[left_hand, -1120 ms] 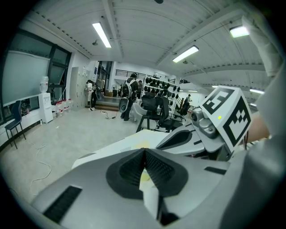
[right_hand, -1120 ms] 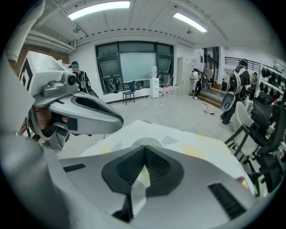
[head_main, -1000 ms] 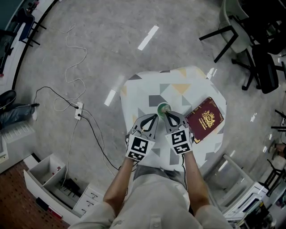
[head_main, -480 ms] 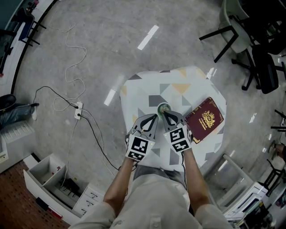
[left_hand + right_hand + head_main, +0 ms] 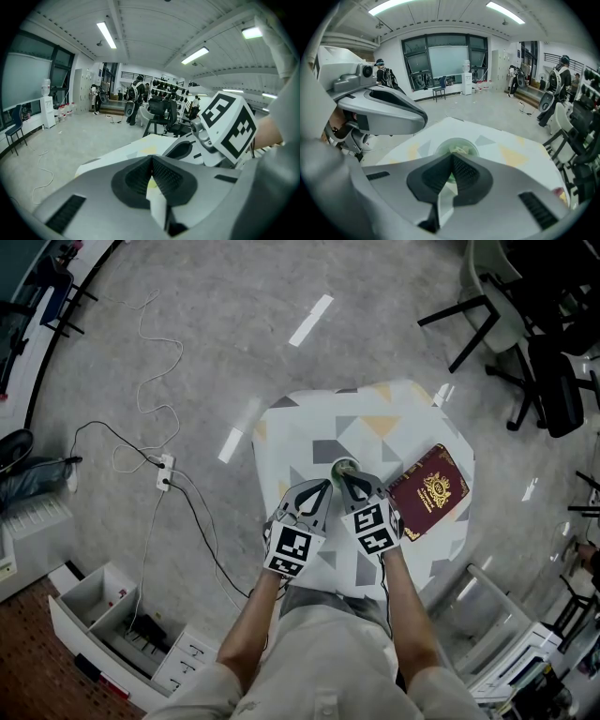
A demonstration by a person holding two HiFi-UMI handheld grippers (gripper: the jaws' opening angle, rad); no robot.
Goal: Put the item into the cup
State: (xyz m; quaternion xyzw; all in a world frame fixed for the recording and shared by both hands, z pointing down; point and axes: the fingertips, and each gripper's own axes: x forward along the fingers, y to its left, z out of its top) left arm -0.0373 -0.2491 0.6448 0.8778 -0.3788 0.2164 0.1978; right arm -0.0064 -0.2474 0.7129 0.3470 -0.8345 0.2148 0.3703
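cup (image 5: 457,140), pale item (image 5: 459,150) inside, sits just beyond right gripper (image 5: 453,155); its jaws pressed together, empty; left gripper (image 5: 152,157) likewise

- I saw a small table under a white cloth printed with grey and yellow triangles (image 5: 300,427), standing on a grey speckled floor (image 5: 216,296).
- A maroon booklet with a gold crest (image 5: 429,489) lay flat at the cloth's right edge.
- A white power strip (image 5: 165,472) sat on the floor to the left, with a thin white cable (image 5: 155,352) looping away from it.
- Two white tape strips (image 5: 310,319) marked the floor.
- Black office chairs (image 5: 525,324) stood at upper right.
- An open white drawer unit (image 5: 112,624) sat at lower left.
- Through the right gripper view I made out a white water dispenser (image 5: 466,77) below tall windows (image 5: 445,58).
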